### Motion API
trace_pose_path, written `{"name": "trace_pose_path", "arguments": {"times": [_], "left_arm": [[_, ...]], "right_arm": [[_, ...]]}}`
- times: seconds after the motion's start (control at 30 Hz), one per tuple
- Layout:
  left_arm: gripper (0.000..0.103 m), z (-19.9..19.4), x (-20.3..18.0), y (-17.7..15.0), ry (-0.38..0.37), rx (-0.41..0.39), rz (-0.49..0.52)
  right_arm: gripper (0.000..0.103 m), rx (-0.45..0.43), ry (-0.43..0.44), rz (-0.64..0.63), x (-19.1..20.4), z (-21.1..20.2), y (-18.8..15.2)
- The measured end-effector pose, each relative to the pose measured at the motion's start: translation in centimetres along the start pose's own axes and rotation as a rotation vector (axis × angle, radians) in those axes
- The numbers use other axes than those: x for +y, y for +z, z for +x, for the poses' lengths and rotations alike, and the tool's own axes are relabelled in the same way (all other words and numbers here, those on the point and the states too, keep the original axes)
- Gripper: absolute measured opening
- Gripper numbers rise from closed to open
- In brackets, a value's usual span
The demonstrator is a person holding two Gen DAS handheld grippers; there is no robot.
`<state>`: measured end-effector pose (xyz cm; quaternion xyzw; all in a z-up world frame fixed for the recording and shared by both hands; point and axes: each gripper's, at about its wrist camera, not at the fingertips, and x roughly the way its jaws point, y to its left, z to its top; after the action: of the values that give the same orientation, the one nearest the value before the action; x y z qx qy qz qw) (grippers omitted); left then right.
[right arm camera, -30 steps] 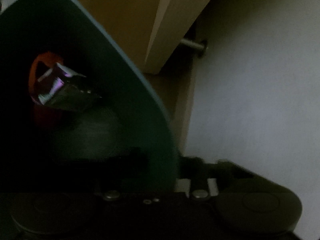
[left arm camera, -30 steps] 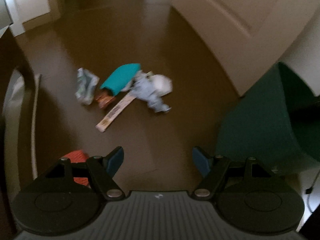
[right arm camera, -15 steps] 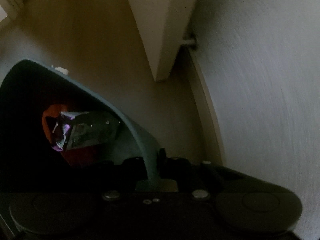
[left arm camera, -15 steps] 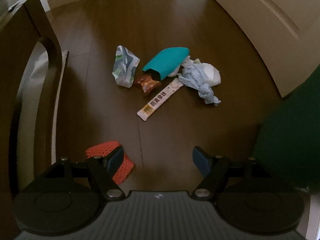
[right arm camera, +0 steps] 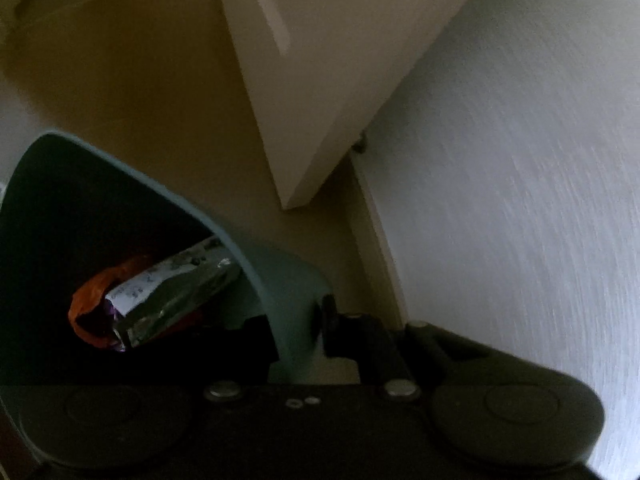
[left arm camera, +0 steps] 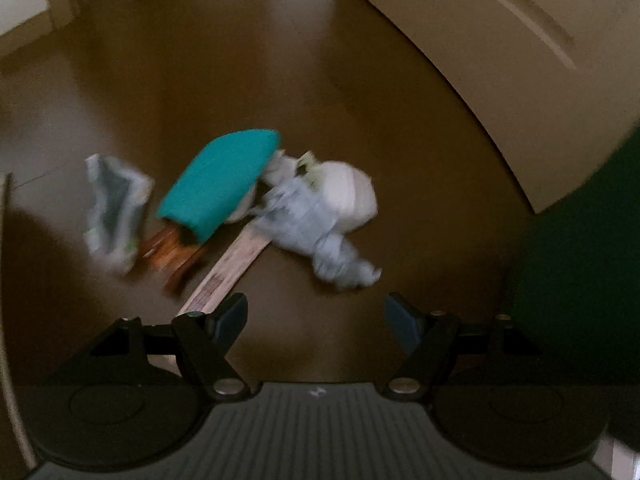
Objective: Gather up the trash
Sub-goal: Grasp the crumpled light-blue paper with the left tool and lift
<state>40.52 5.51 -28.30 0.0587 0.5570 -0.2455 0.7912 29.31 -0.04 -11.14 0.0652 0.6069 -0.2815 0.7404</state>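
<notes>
A pile of trash lies on the dark floor in the left wrist view: a teal pouch point(left arm camera: 218, 184), a patterned wrapper point(left arm camera: 114, 212), a brown wrapper point(left arm camera: 172, 252), a long stick packet point(left arm camera: 228, 276), crumpled blue-grey paper point(left arm camera: 316, 232) and a white wad point(left arm camera: 348, 192). My left gripper point(left arm camera: 316, 312) hovers open just short of the pile, with nothing between its fingers. The green bin point(left arm camera: 580, 260) fills the right edge. My right gripper point(right arm camera: 304, 320) pinches the bin's rim point(right arm camera: 280, 280); its jaws are opening slightly with the rim between them. Inside lie a silver wrapper point(right arm camera: 176, 296) and an orange wrapper point(right arm camera: 92, 300).
A pale door point(left arm camera: 500, 60) stands behind the pile on the right. In the right wrist view a door edge point(right arm camera: 320, 60) and a white wall point(right arm camera: 520, 200) are close beside the bin, with a door stop point(right arm camera: 362, 142) between them.
The left gripper has dropped toward the pile, which now looks larger; the orange net scrap and the chair at left have left view. The bin in the right gripper has risen and tilted.
</notes>
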Motion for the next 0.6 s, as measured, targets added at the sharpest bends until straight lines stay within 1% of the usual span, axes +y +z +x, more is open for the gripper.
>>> {"name": "trace_pose_path", "arguments": {"times": [0.1, 0.17, 0.27, 0.3, 0.33, 0.37, 0.4, 0.5, 0.6], "left_arm": [[0.075, 3.4, -1.1, 2.0, 0.0, 0.022, -0.008], [0.075, 5.9, -1.5, 2.5, 0.021, 0.06, -0.019], [0.074, 8.5, -1.4, 2.5, 0.065, 0.103, -0.039], [0.074, 9.1, -1.3, 2.5, 0.074, 0.108, -0.049], [0.073, 9.5, -1.1, 2.5, 0.077, 0.111, -0.066], [0.065, 9.8, -0.9, 2.5, 0.073, 0.114, -0.083], [0.053, 10.1, -0.6, 2.6, 0.062, 0.123, -0.101], [0.034, 10.5, -0.2, 2.8, 0.032, 0.133, -0.14], [0.029, 9.9, -0.3, 2.8, 0.045, 0.109, -0.138]], "right_arm": [[0.006, 0.022, -0.012, 0.03, -0.3, -0.1, -0.2], [0.006, 0.034, -0.018, 0.043, -0.4, -0.6, -1.2], [0.006, 0.046, -0.021, 0.053, -0.5, -0.7, -1.5], [0.006, 0.05, -0.023, 0.055, -0.1, -2.5, -1.9], [0.006, 0.053, -0.025, 0.056, 0.0, -3.0, -2.2], [0.006, 0.056, -0.026, 0.058, 0.1, -2.7, -2.3], [0.006, 0.06, -0.027, 0.059, 0.0, -2.8, -2.4], [0.006, 0.066, -0.031, 0.051, 0.1, -3.1, -2.7], [0.006, 0.065, -0.031, 0.039, 0.4, -3.6, -2.8]]}}
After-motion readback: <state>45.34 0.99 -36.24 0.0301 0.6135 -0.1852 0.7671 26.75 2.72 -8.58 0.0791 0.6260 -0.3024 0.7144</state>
